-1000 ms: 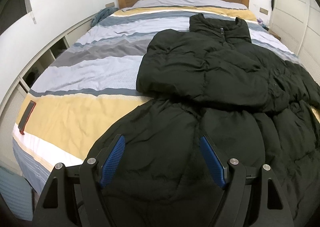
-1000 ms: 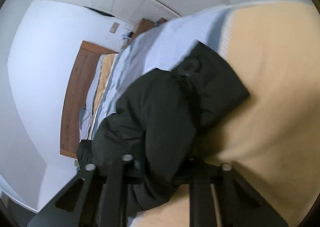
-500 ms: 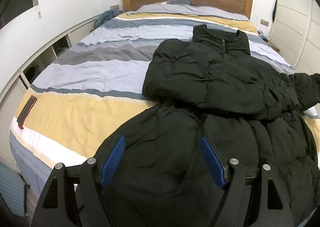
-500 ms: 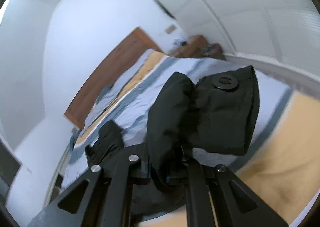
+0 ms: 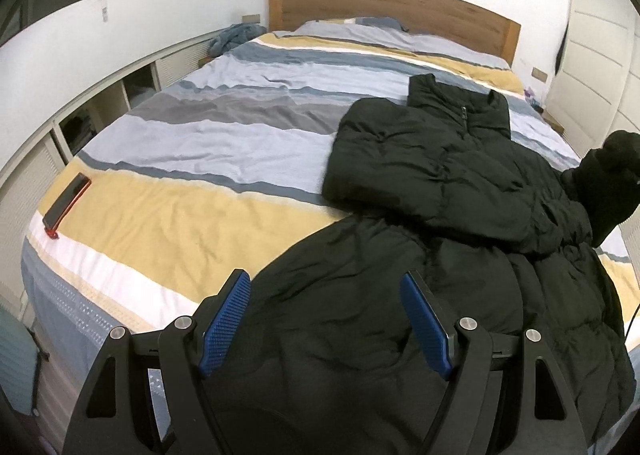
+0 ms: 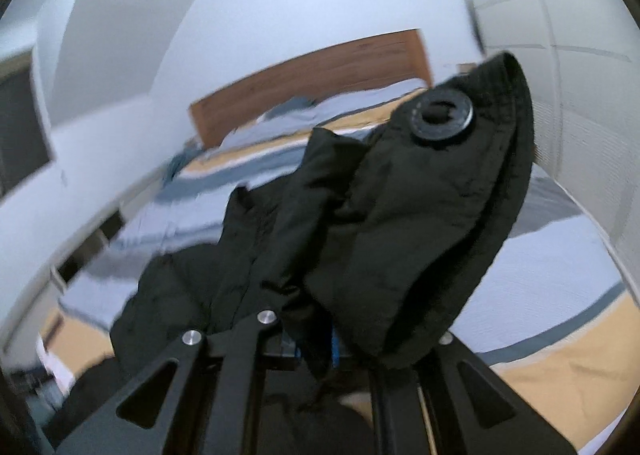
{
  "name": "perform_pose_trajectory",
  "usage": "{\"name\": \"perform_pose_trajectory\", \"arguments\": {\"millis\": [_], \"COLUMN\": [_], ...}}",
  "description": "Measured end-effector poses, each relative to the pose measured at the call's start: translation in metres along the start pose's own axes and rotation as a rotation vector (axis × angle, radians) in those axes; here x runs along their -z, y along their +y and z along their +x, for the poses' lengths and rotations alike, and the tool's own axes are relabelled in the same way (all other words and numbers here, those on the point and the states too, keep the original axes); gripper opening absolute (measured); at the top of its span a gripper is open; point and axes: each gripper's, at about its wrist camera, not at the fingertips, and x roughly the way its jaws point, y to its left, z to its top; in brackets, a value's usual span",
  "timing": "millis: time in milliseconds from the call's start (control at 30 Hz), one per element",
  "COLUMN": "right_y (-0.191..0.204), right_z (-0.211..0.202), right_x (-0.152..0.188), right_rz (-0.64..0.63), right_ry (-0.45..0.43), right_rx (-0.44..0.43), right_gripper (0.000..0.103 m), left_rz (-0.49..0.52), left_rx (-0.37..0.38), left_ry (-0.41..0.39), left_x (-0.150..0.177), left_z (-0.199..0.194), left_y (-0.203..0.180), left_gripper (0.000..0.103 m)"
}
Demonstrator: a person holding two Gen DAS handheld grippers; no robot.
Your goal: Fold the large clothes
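Note:
A black puffer jacket [image 5: 432,183] lies on the striped bed [image 5: 224,143], collar toward the headboard, one sleeve folded across its chest. My left gripper [image 5: 326,319] is open and empty, its blue pads [image 5: 226,315] hovering over the jacket's hem at the near edge of the bed. My right gripper [image 6: 316,347] is shut on the jacket's other sleeve cuff [image 6: 420,215], which has a round snap button [image 6: 442,119], and holds it lifted above the bed. The raised cuff also shows at the right edge of the left wrist view [image 5: 608,179].
A phone in a red case [image 5: 66,205] lies on the bed's left near corner. A wooden headboard [image 5: 392,11] stands at the far end. Low shelves [image 5: 92,115] run along the left, white wardrobe doors [image 5: 600,47] along the right. A blue cloth [image 5: 236,37] lies by the headboard.
My right gripper has lifted and swung the sleeve cuff up off the bed; the cuff has come into the left wrist view at right. My left gripper has risen slightly and stays open.

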Motion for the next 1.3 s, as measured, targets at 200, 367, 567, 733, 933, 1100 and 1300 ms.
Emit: {"name": "perform_pose_trajectory", "arguments": {"millis": [200,367,567,733,933,1100,1300], "right_y": [0.061,0.093,0.128,0.142,0.163,0.169,0.157], "right_z": [0.02,0.035,0.06,0.071,0.042,-0.001,-0.042], "right_x": [0.031,0.063,0.098,0.11,0.108,0.088,0.067], "right_rz": [-0.139,-0.236,-0.334,-0.329,-0.344,-0.312,-0.295], "right_ry": [0.091,0.179,0.305,0.404,0.4,0.349,0.301], "right_rx": [-0.028,-0.035,-0.019,-0.027,-0.069,-0.117,-0.032], "right_gripper": [0.009,0.013,0.016,0.048,0.048,0.048,0.048], "left_rz": [-0.029,-0.047,-0.055,-0.069,-0.077,-0.059,-0.01], "left_rx": [-0.004,-0.004,0.011,0.029,0.058,0.11,0.173], "left_ry": [-0.007,-0.006,-0.016,-0.036,-0.074,-0.107,-0.094], "left_x": [0.006,0.011,0.015,0.017,0.02,0.021,0.016], "left_z": [-0.008,-0.014,-0.023,-0.037,-0.061,-0.084,-0.099], "left_y": [0.017,0.026,0.03,0.037,0.043,0.041,0.021], "left_gripper": [0.076,0.076,0.076,0.076,0.076,0.076,0.076]}}
